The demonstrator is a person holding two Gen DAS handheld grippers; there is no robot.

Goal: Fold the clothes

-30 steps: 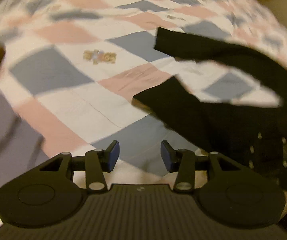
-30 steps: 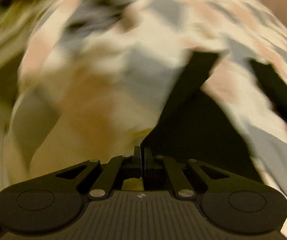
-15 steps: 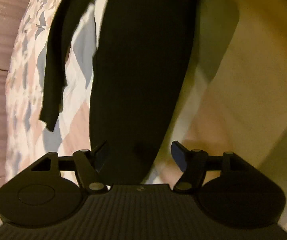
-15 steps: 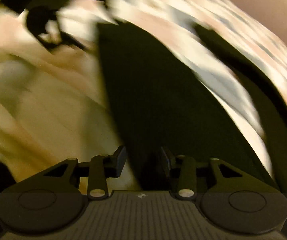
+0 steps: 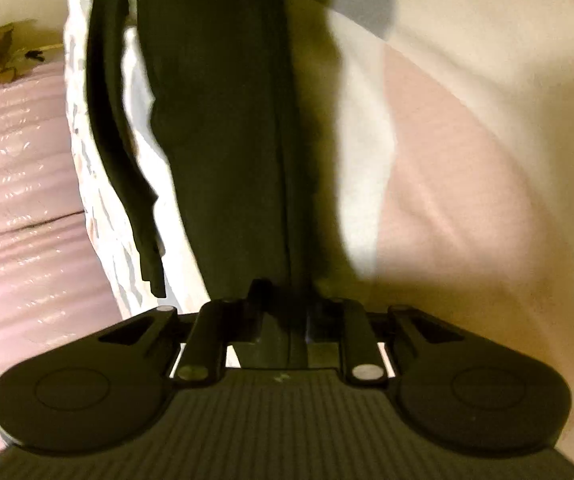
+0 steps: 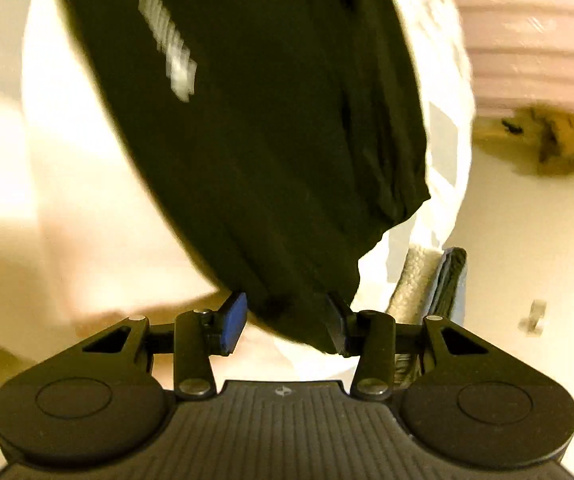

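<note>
A black long-sleeved garment lies stretched out on the patchwork quilt. One of its sleeves trails along the left. My left gripper is shut on the near end of the garment, and the cloth runs straight away from its fingers. In the right wrist view the same garment shows a blurred white print. My right gripper is open, and the garment's lower edge hangs down between its fingers. I cannot tell whether the cloth touches the pads.
The quilt's edge drops off beside a pink striped surface. Folded grey and blue cloths sit just right of my right gripper. A brown crumpled thing lies on the pale floor beyond.
My left gripper has swung over to the black garment's end and shut on it. My right gripper has let go, opened, and now has the garment's edge between its fingers.
</note>
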